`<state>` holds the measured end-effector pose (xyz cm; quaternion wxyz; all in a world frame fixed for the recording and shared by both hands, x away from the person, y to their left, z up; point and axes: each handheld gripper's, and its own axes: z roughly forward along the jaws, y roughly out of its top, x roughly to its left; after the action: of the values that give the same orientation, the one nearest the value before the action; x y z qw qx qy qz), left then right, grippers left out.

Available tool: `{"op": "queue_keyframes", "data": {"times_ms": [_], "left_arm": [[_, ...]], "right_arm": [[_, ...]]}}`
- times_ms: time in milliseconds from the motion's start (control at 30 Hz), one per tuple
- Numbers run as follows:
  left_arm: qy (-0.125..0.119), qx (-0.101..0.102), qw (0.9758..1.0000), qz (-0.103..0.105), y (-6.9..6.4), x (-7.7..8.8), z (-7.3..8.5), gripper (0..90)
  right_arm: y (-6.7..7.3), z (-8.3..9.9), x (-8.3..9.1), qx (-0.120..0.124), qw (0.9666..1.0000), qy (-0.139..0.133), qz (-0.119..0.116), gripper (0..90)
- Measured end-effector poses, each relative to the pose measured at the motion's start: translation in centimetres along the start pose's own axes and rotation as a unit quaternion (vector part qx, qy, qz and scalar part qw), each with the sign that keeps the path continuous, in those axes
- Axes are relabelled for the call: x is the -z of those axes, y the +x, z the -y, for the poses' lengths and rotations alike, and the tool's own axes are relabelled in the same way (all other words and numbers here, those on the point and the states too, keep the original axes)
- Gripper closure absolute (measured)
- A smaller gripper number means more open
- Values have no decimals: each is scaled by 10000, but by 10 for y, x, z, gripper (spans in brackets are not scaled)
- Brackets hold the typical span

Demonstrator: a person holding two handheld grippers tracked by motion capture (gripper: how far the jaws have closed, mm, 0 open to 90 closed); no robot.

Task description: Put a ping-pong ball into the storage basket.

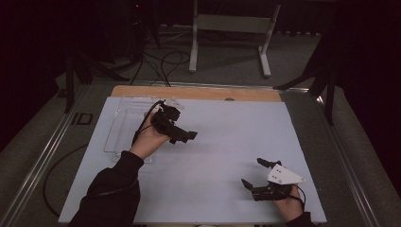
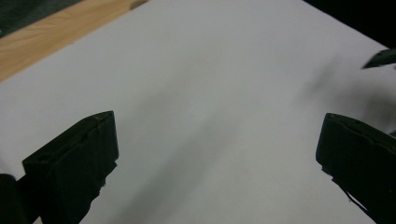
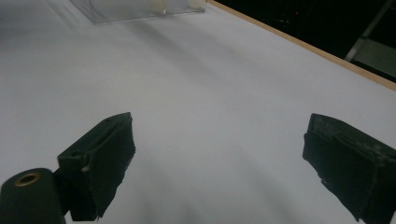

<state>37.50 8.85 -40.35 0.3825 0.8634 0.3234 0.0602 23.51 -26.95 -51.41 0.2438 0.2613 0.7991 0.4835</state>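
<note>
the clear tray (image 1: 124, 124) lies at the far left of the white table (image 1: 227, 156) – just behind the left gripper (image 1: 182, 135) (wide open, holding nothing), while the right gripper (image 1: 257, 177), also open and empty, is well apart.

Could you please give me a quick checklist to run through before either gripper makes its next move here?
1. Left gripper open, nothing between its jaws: ok.
2. Right gripper open, nothing between its jaws: ok.
3. The two grippers well apart: ok.
4. Clear tray lies flat at the white board's far left: ok.
5. What the tray holds: cannot tell; two pale round items show at its edge.
6. Left gripper's cable free of the tray: cannot tell.
</note>
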Motion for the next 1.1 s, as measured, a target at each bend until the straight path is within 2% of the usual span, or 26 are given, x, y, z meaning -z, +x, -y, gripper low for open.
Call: {"op": "queue_keyframes", "data": {"times_ms": [133, 200, 367, 500, 533, 667, 700, 833, 967, 1100], "left_arm": [[103, -127, 9998, 76, -5, -9, 0, 4], [101, -147, 9998, 27, -6, -10, 0, 4], [49, -195, 9997, 131, -10, -17, 1, 4], [-7, -224, 9991, 350, -15, -26, 3, 4], [-7, -224, 9991, 350, -15, -26, 3, 4], [-142, -258, 9979, 576, -21, -32, 4, 4], [-142, -258, 9979, 576, -21, -32, 4, 4], [-200, -396, 9964, 720, -26, -38, 7, 4], [-309, -541, 9954, 729, -33, -44, 12, 4], [-329, -542, 9952, 741, -34, -48, 15, 4]], "right_arm": [[-1, 0, 0, -5, 10000, -2, 1, 90], [-1, 0, 0, -7, 10000, -2, 0, 90], [0, 0, 0, -1, 10000, 0, -3, 90], [0, 0, 1, 3, 10000, -1, 1, 90], [0, 0, 1, 3, 10000, -1, 1, 90], [0, 0, 1, 10, 10000, 9, -3, 90], [0, 0, 1, 10, 10000, 9, -3, 90], [-1, 0, 1, 8, 10000, 8, -6, 90], [0, 0, 1, 11, 10000, 10, -16, 90], [0, 0, 1, -1, 10000, 5, -17, 90]]}}
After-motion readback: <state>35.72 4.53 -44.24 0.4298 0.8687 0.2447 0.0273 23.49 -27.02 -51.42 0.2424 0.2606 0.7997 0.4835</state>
